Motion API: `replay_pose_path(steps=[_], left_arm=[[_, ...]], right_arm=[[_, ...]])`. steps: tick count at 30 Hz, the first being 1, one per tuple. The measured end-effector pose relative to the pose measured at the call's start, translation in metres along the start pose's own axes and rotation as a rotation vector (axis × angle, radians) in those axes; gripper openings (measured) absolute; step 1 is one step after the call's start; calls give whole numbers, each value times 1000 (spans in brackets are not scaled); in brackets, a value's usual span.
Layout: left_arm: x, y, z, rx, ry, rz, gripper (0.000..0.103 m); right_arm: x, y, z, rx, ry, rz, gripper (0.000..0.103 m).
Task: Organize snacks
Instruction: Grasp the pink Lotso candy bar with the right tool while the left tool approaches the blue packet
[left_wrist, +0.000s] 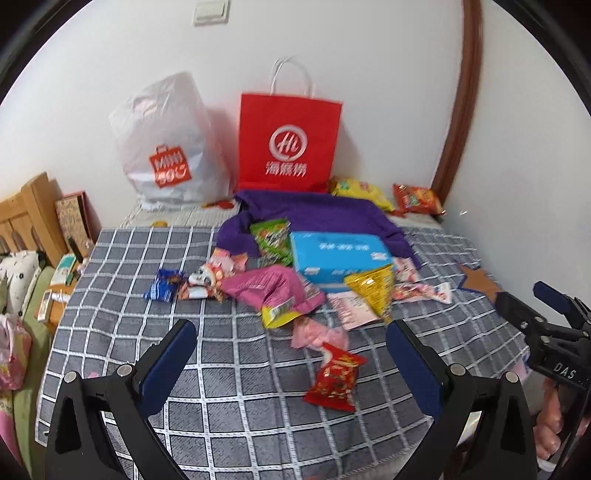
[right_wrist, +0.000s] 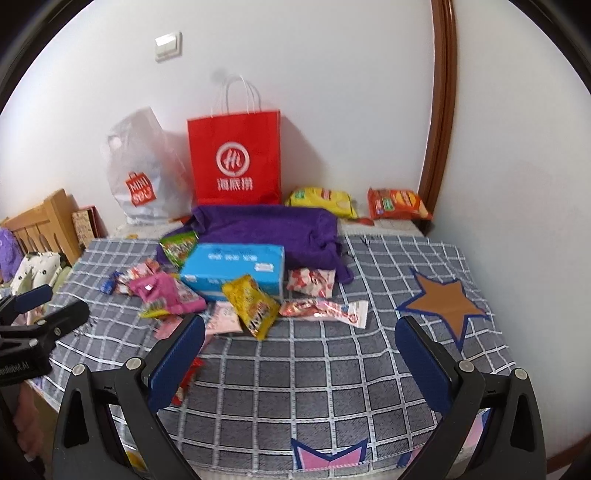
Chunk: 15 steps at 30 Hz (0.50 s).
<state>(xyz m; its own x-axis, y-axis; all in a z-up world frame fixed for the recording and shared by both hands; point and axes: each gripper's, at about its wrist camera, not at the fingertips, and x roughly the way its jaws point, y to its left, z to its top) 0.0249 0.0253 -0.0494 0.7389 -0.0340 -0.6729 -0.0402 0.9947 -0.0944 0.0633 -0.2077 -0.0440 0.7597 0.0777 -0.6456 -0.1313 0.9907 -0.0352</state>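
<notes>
Location, as I see it through both wrist cameras: a home bedroom. Evidence: bed (left_wrist: 122, 258) under a grey checked cover, wooden headboard (left_wrist: 27, 214), pillows (left_wrist: 20, 273), white walls with a light switch (right_wrist: 168, 46), brown door frame (right_wrist: 439, 110).

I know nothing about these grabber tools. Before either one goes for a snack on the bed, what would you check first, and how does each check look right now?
1. Left gripper open and empty: ok, jaws spread wide.
2. Right gripper open and empty: ok.
3. A snack within easy reach: ok, the red snack packet lies alone on the checked blanket, just ahead of the left gripper.
4. Target free of overlap: ok for the red packet; not ok for the yellow packet, which leans on the blue box.
5. Somewhere to put snacks: cannot tell; the red paper bag stands by the wall, its opening unseen.
</notes>
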Motion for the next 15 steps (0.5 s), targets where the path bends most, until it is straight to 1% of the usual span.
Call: replay_pose_path(steps=[3, 5, 7, 8, 11, 15], left_arm=[[21, 11, -5, -19, 43, -1, 100], [34, 17, -8, -33, 68, -16, 98], [47, 23, -11, -45, 99, -32, 93], [55, 26, -13, -49, 115, -33, 92], [72, 34, -17, -54, 145, -13, 91], [90, 41, -18, -64, 174, 1, 90]], right_arm=[[18, -6, -5, 9, 19, -18, 101], [36, -12, -8, 23, 51, -16, 100], [50, -16, -11, 30, 76, -16, 98], [60, -17, -12, 31, 92, -20, 96], [86, -22, -15, 26, 123, -41, 93], [116, -24, -15, 8, 167, -42, 88]])
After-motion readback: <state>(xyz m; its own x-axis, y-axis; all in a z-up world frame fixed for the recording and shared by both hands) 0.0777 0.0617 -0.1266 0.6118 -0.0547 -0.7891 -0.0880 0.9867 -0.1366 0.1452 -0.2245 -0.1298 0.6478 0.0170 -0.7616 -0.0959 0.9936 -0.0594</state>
